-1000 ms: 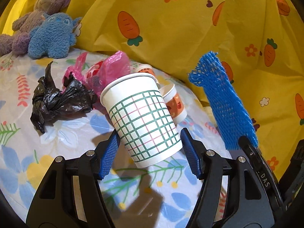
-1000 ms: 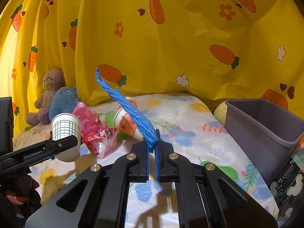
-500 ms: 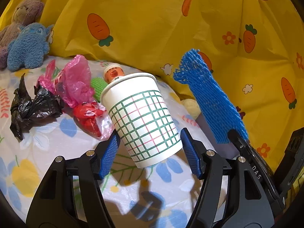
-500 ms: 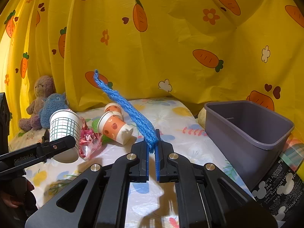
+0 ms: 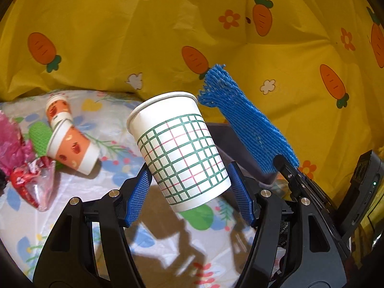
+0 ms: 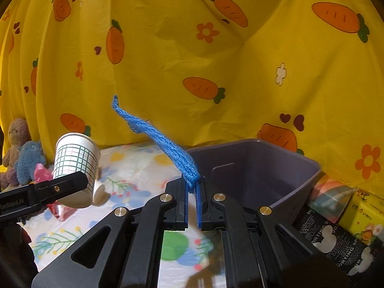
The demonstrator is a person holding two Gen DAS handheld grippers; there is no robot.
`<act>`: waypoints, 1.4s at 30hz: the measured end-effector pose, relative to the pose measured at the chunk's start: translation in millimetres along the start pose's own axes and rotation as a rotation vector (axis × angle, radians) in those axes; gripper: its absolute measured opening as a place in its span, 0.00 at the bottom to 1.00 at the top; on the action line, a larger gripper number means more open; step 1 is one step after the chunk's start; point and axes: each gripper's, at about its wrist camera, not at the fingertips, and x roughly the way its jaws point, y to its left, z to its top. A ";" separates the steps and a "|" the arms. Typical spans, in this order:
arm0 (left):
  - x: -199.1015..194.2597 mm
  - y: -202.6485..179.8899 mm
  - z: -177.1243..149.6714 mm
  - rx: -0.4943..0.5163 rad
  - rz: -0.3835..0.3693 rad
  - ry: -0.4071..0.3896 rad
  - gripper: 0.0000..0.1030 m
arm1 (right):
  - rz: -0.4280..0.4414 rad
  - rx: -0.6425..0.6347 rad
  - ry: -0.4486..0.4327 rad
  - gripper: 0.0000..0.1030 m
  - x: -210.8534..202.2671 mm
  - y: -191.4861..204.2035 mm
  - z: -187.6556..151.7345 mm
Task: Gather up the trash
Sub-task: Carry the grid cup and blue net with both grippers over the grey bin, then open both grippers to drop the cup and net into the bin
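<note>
Two pieces of trash are in your grip: your right gripper (image 6: 192, 188) pinches the blue foam net (image 6: 165, 144) at its lower end, its long axis slanting up and left beyond the jaws; your left gripper (image 5: 189, 187) clamps the checked paper cup (image 5: 180, 153), mouth tilted up-left. Just past the right jaws, slightly rightward, the grey bin (image 6: 300, 165) stands open; your right hand is nearer.

bin (image 6: 259, 168) right of cups (image 5: 72, 144) on table (image 6: 134, 168) | plush toys (image 6: 21, 158) far left
</note>
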 end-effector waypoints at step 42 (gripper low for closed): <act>164.1 -70.9 23.3 0.013 -0.336 0.250 0.78 | -0.156 0.125 0.146 0.18 59.6 -88.6 -13.2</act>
